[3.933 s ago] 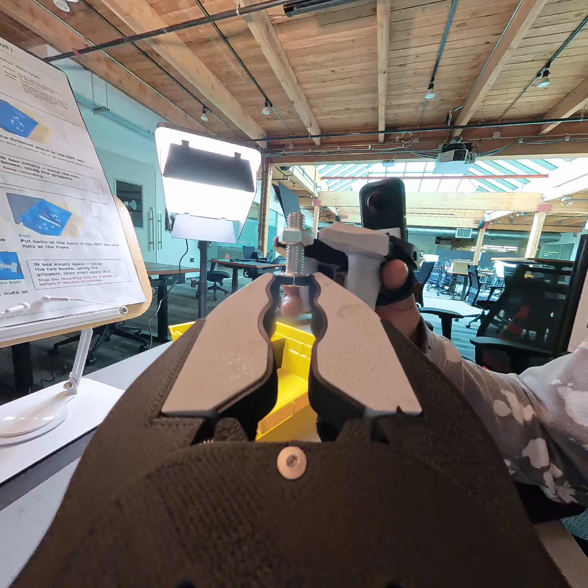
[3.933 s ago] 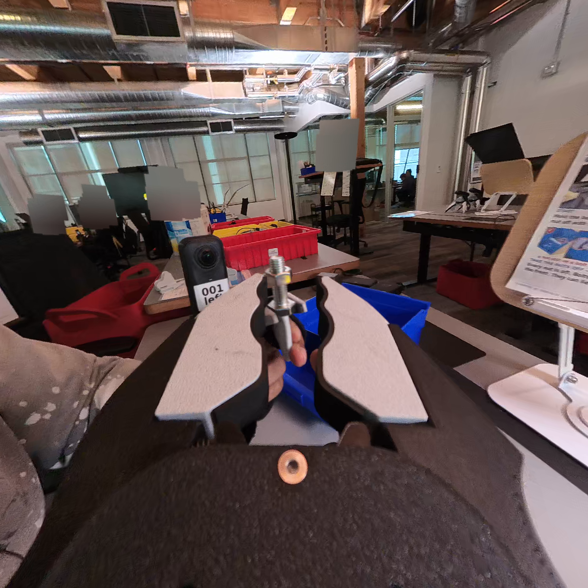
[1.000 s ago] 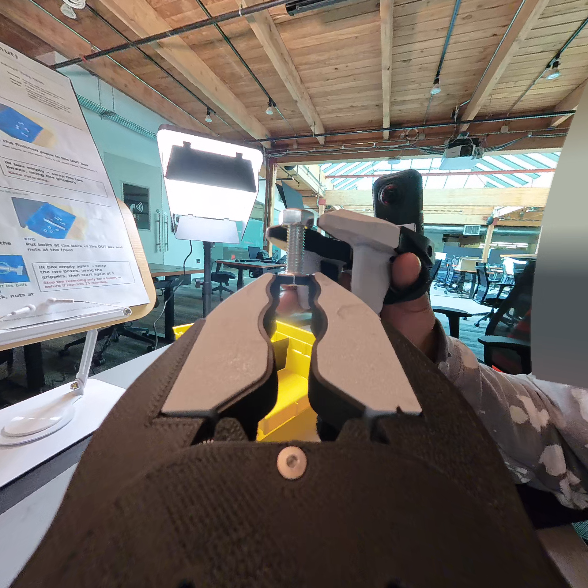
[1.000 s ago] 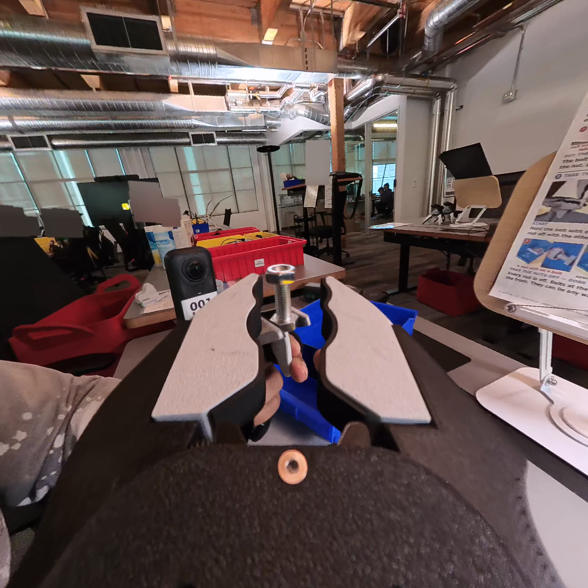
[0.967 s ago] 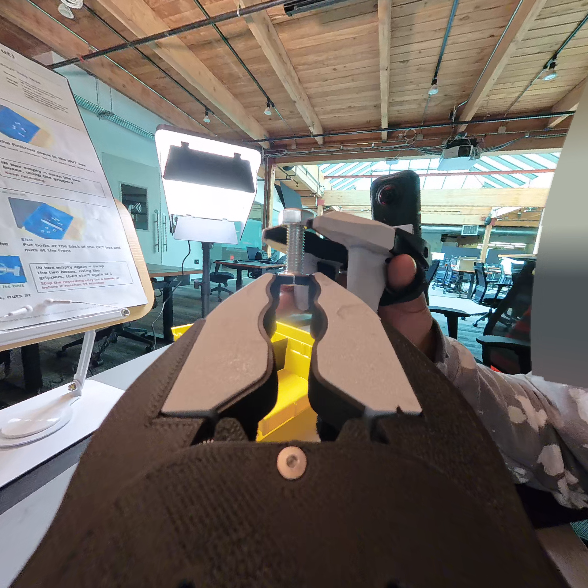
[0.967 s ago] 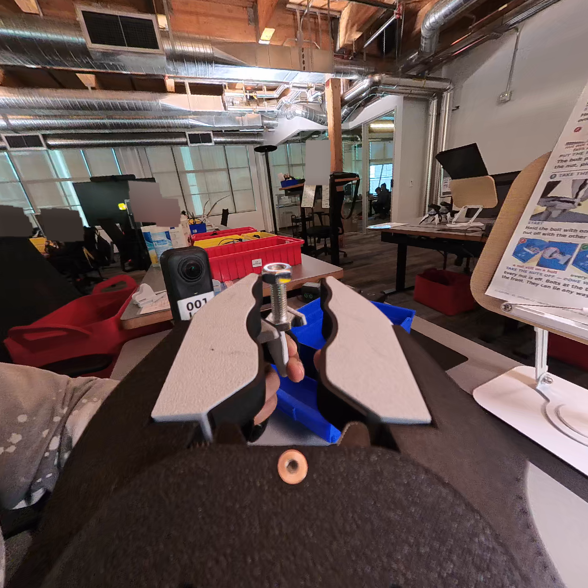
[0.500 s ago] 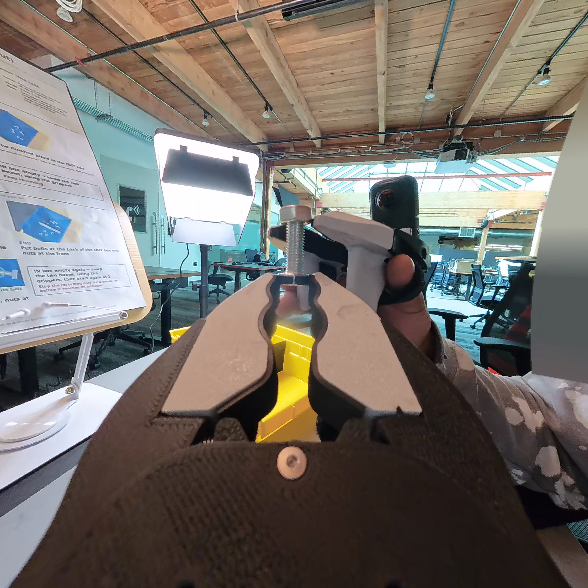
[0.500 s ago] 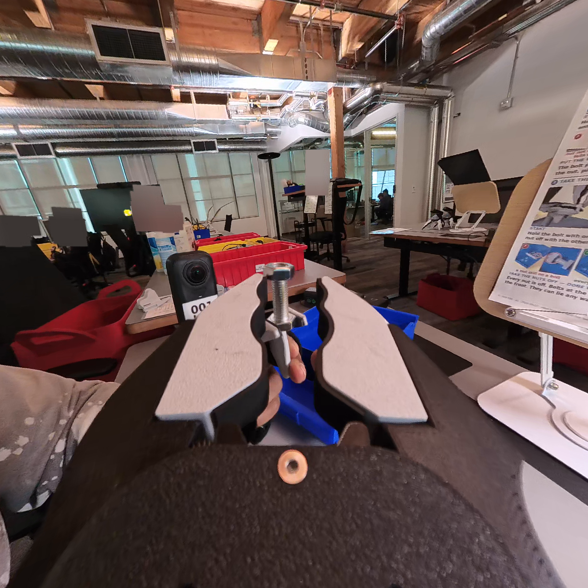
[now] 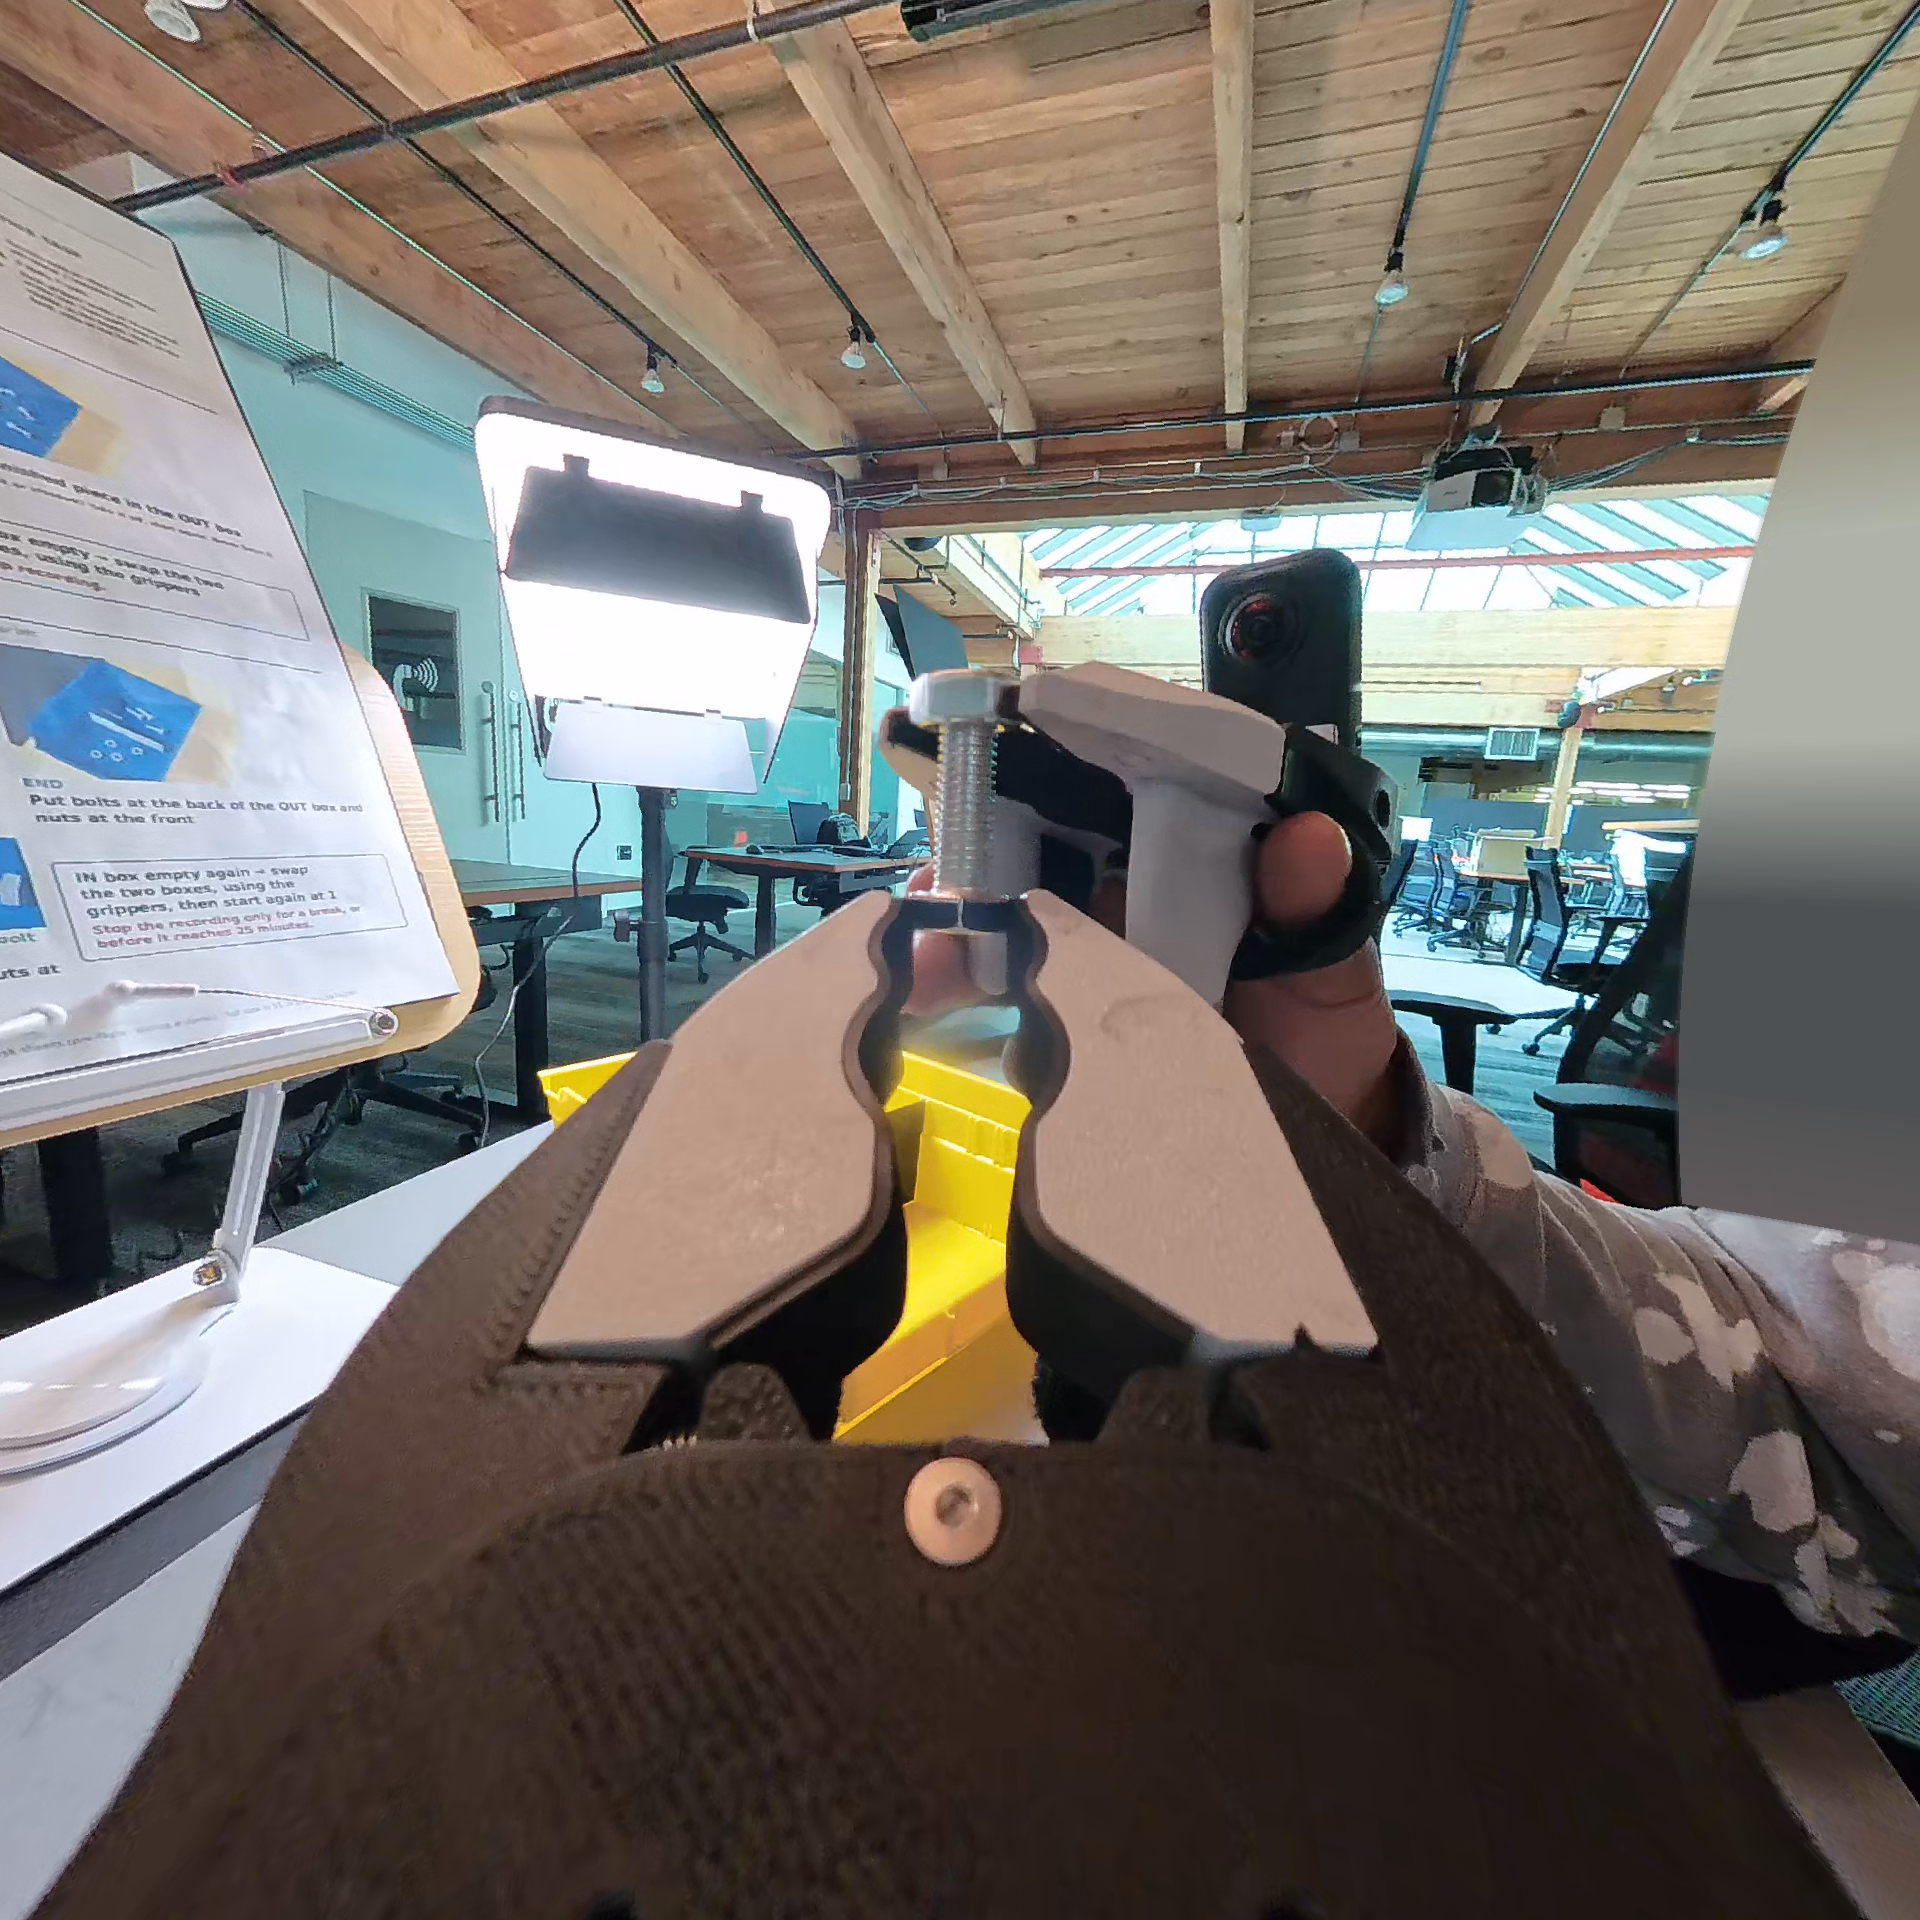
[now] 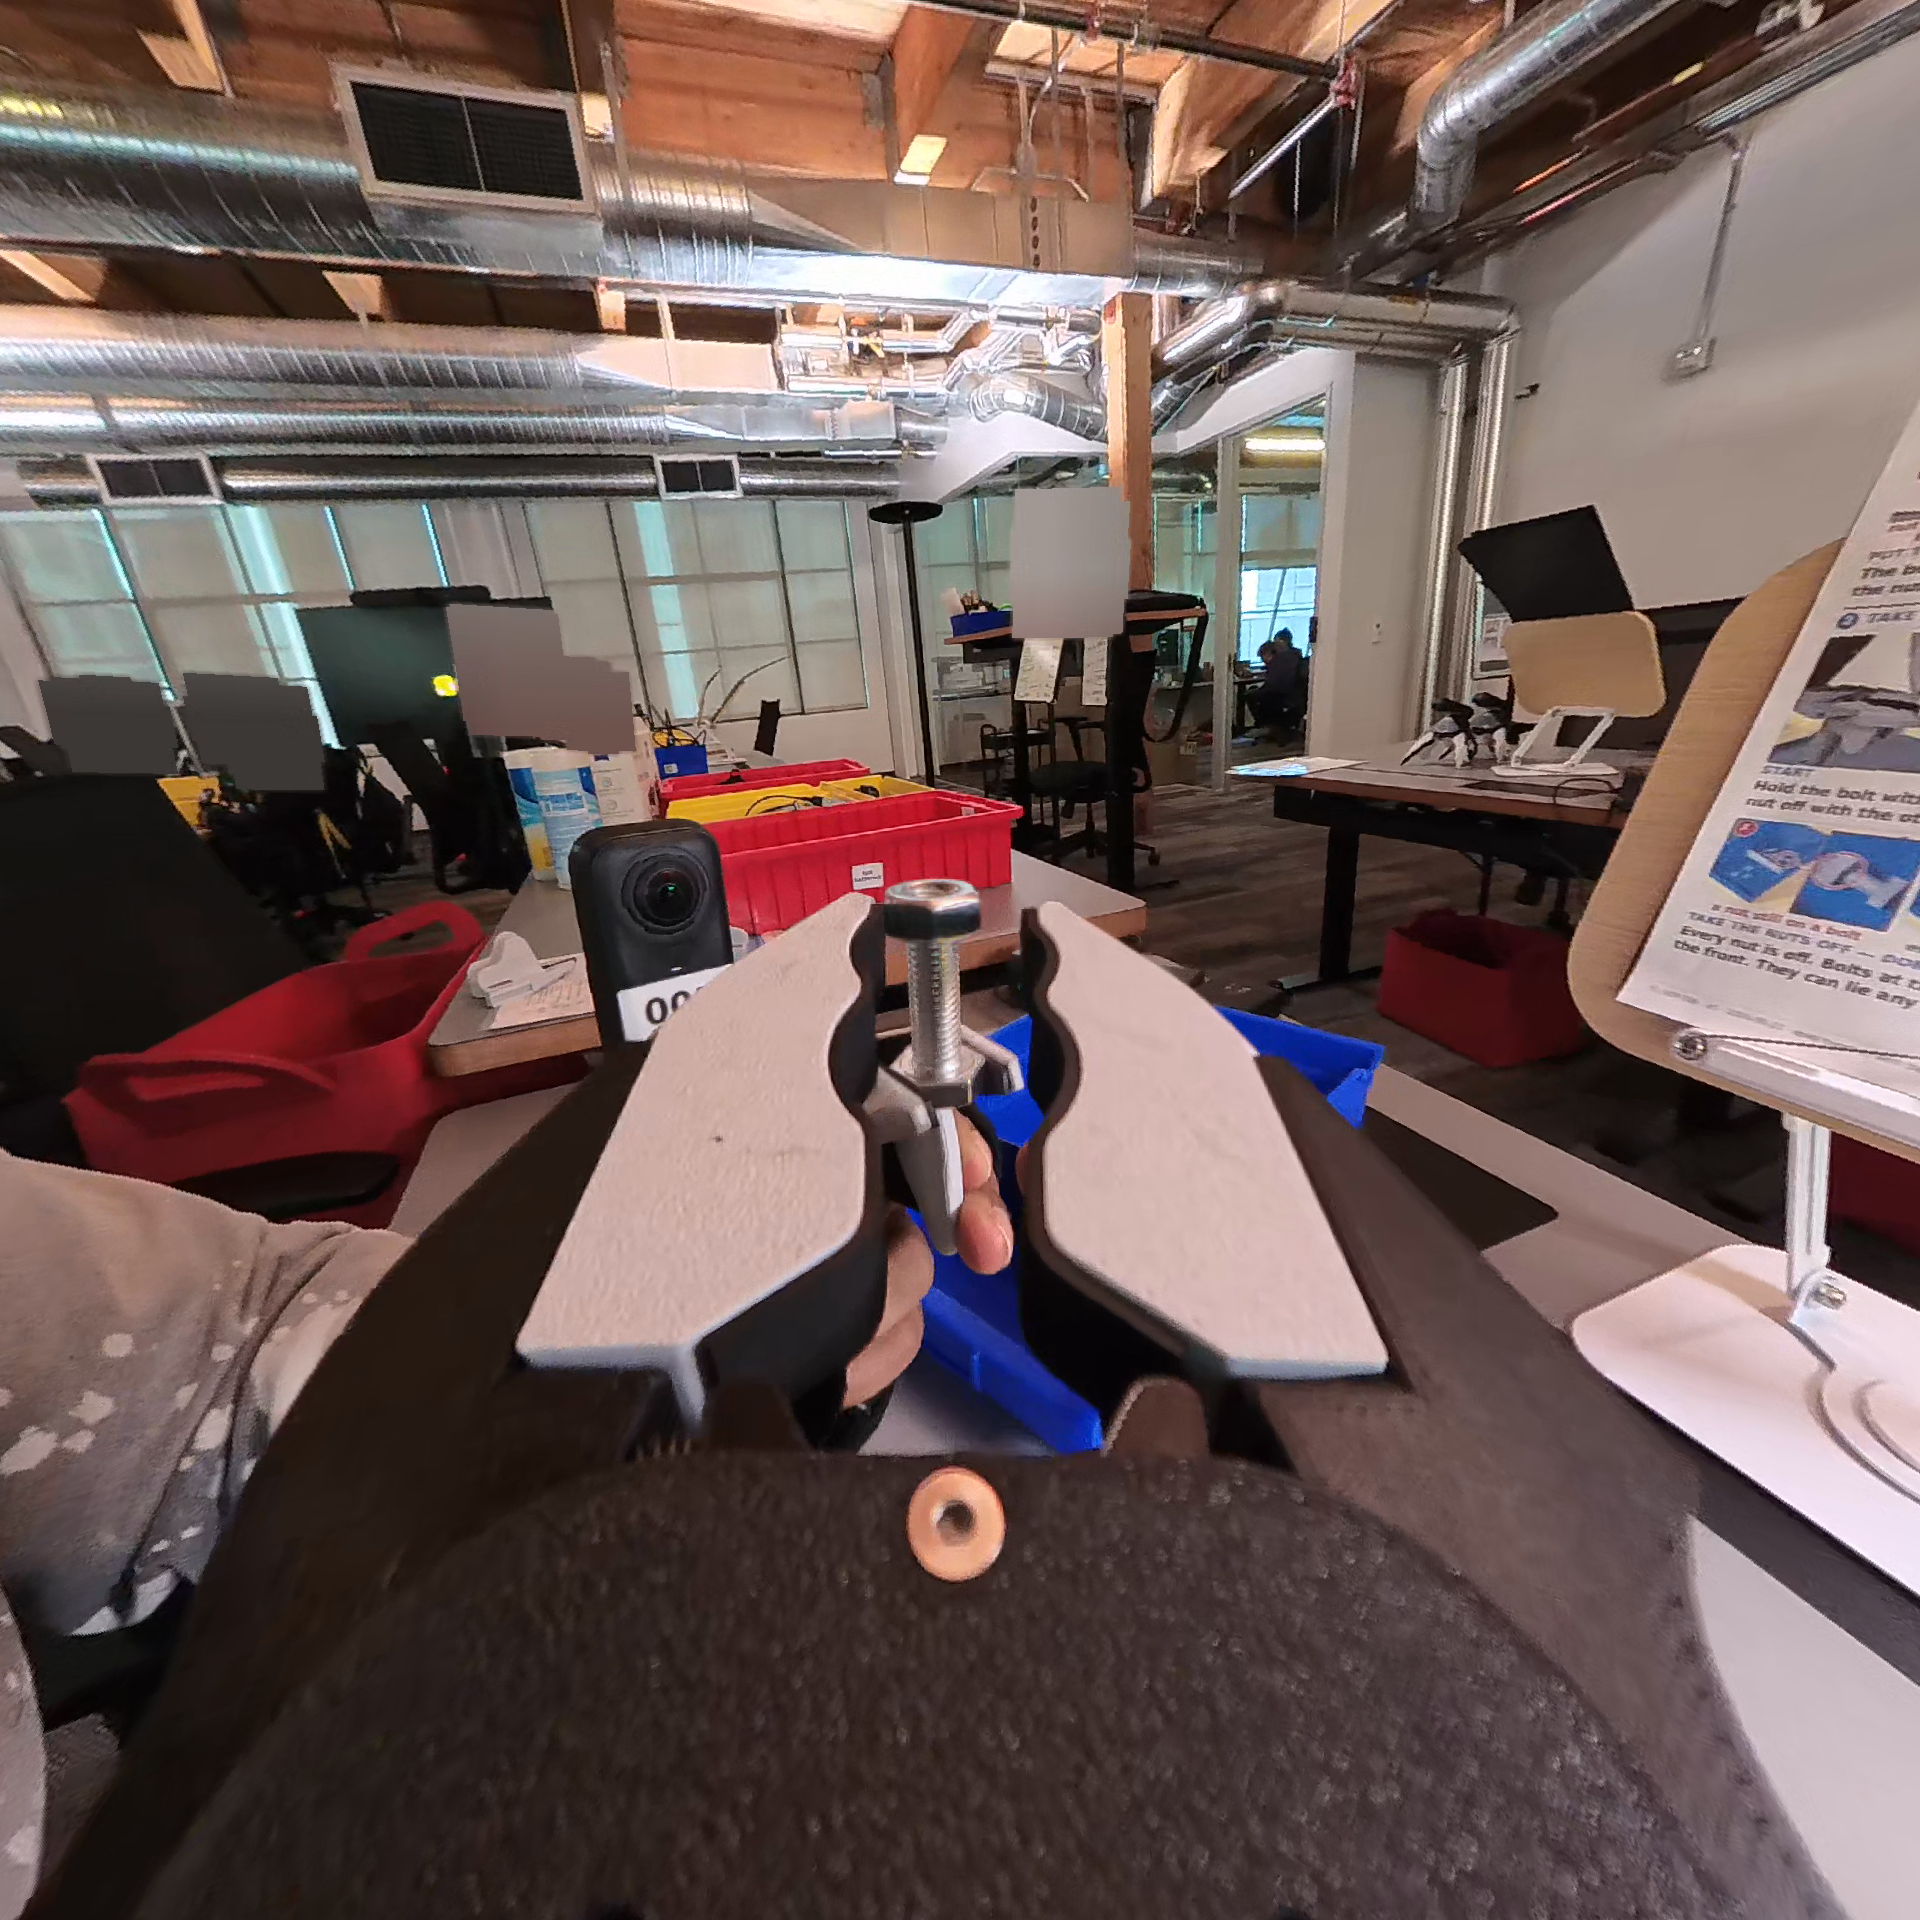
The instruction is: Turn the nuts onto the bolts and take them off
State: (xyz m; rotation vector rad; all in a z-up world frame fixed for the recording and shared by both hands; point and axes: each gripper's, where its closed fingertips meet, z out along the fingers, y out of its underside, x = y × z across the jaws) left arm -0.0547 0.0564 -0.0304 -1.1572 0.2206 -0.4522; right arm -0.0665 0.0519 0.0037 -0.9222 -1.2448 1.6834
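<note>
The jaws of the left gripper (image 9: pixel 961 914) were pressed together on the lower end of the bolt (image 9: pixel 964 805), which stood upright above its tips. The jaws of the right gripper (image 10: pixel 940 930) stood spread, with the nut (image 10: pixel 932 911) at the bolt's top between their tips; whether either tip touched it could not be told. In the left wrist view that gripper reached in from the right, with a person's hand (image 9: pixel 1299 966) around its grip. Below the left gripper a yellow bin (image 9: pixel 951 1174) sat on the worktop (image 9: pixel 312 1340). A blue bin (image 10: pixel 1299 1049) lay beyond the right gripper. An instruction sheet on a white stand (image 9: pixel 156 644) stood at the worktop's left edge.
</note>
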